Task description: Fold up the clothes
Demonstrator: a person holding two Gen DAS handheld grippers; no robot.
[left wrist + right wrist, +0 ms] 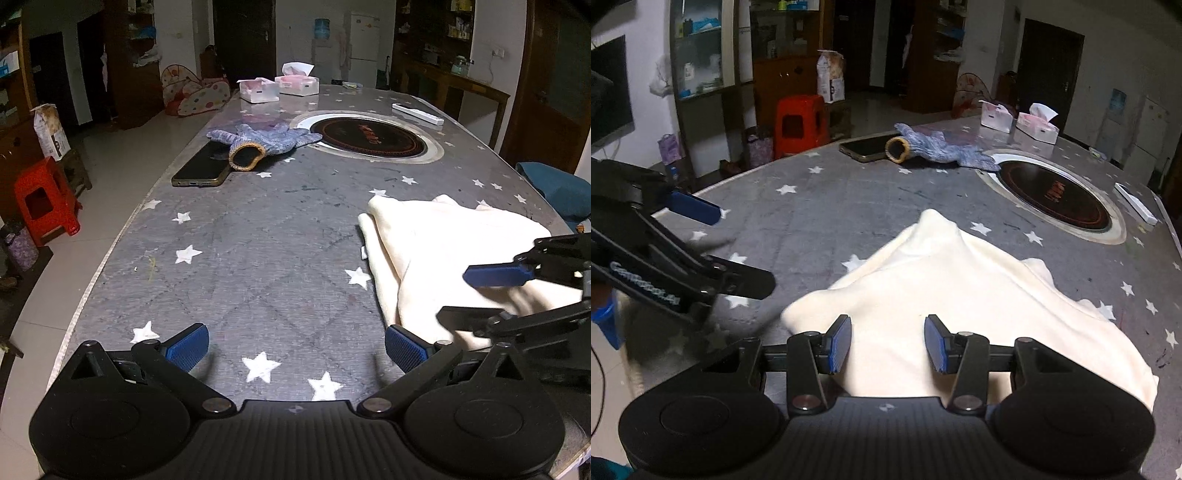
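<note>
A cream garment [443,251] lies folded on the grey star-patterned table [258,240], to the right in the left wrist view. It fills the middle of the right wrist view [960,288]. My left gripper [297,349] is open and empty over bare table just left of the garment; it also shows in the right wrist view [738,251]. My right gripper [888,343] is open and empty just above the garment's near edge; it also shows in the left wrist view [476,295].
A blue knitted glove [266,138] lies partly on a phone [201,166] at the far left. A round inset hotplate [369,138], two tissue boxes [279,86] and a white bar [417,114] sit further back. A blue chair [561,188] stands right, a red stool [44,199] left.
</note>
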